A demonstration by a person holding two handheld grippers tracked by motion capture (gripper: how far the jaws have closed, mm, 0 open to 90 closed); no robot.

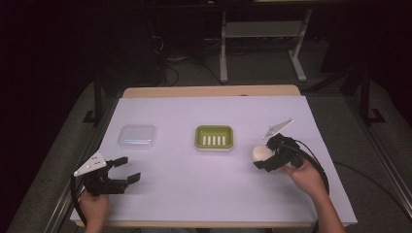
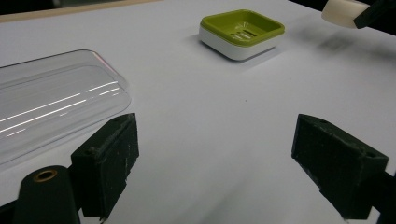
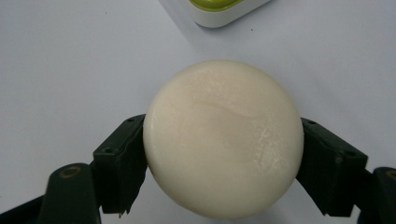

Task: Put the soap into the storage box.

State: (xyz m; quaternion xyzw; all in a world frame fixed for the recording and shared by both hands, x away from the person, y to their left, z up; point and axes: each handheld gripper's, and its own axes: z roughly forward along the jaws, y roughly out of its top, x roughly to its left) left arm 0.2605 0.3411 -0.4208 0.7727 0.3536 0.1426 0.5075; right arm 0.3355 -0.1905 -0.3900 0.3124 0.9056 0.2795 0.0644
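No brand, label or writing can be read on anything here. Nearest, at the front left of the desk [image 1: 194, 189], the left tool [image 1: 127, 170] sits low in a hand [image 1: 92, 206] with its jaws spread wide and nothing between them; in the left gripper view the two black pads [image 2: 109, 163] stand well apart over bare white desk. At the front right, the right tool [image 1: 265, 158] is clenched on the soap [image 1: 261, 154], a round, cream-white bar. In the right gripper view the soap [image 3: 223, 137] sits squarely between the two pads [image 3: 119, 163], which press on its left and right sides, and its broad, slightly cracked face is turned toward the camera. The right hand [image 1: 306, 177] holds that tool just above the desk, with its cable looping back toward the forearm. The soap hangs clear of the surface, near the dish [image 1: 214, 137] and to its right, not over it. The dish is green inside with a white base and a row of white slots in its floor, and it stands in the middle of the desk. To the left of it, apart from it and just beyond the left tool, lies a clear plastic lid [image 1: 137, 137], flat on the desk, its rim catching streaks of light in the left gripper view. Beyond the far wooden edge of the desk the floor is dark, with white frame legs [image 1: 223, 48] and cables.
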